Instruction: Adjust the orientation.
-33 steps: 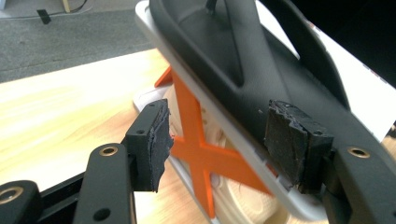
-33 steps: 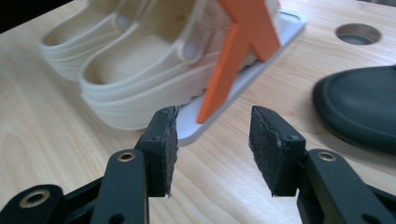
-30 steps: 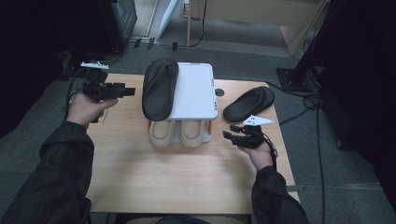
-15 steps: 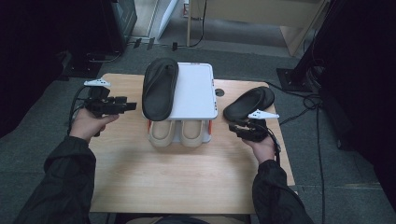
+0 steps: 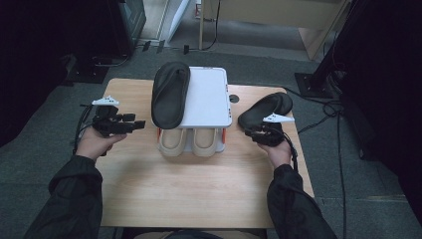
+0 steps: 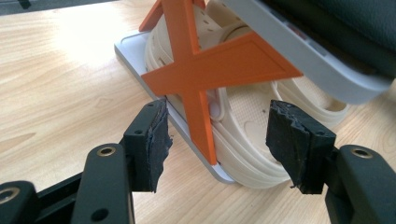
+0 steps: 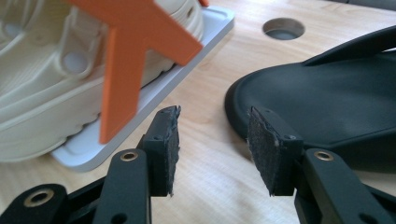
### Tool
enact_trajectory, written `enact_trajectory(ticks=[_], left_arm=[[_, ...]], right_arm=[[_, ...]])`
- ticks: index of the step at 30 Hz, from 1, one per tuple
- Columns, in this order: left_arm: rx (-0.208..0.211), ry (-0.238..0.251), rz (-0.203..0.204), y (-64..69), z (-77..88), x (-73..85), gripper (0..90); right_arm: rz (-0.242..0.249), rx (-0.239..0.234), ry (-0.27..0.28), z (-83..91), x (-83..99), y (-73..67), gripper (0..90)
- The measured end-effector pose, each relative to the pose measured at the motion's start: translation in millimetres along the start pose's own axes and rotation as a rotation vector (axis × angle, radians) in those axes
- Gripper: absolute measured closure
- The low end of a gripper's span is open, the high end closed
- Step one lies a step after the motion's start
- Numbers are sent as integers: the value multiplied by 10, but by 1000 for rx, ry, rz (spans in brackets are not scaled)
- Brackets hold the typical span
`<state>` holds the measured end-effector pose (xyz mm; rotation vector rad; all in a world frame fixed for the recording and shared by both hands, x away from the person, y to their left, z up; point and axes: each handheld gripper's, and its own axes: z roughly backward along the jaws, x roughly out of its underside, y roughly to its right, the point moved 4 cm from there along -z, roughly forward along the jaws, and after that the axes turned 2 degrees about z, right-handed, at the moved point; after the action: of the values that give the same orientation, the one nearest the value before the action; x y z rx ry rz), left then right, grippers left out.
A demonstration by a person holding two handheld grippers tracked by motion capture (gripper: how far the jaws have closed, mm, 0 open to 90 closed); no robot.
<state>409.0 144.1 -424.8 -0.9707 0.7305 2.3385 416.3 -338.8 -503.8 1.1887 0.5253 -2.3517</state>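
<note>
On the right side of the table (image 5: 149,199), the right gripper (image 5: 263,132) is pointing half-open, empty jaws at the black slipper (image 5: 263,107) just ahead, probably to lift it onto the rack (image 5: 211,94). The left gripper (image 5: 122,124) is waiting wide open and empty near the rack.

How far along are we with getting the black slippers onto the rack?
One black slipper already lies on the rack's top shelf, above the beige pair. The right gripper is open, aimed at the second black slipper on the table, not gripping it yet. The left gripper is open beside the rack. Grasping and placing remain.
</note>
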Motion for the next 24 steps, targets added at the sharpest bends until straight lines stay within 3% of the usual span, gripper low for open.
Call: enact_trajectory(ticks=[11,24], left_arm=[[12,-23,-30,59,-7,204,393],[18,-39,-24,43,-28,312,398]], right_arm=[[-31,56,27,-91,-81,257,554],[-29,104,2,-343,-99,311,618]])
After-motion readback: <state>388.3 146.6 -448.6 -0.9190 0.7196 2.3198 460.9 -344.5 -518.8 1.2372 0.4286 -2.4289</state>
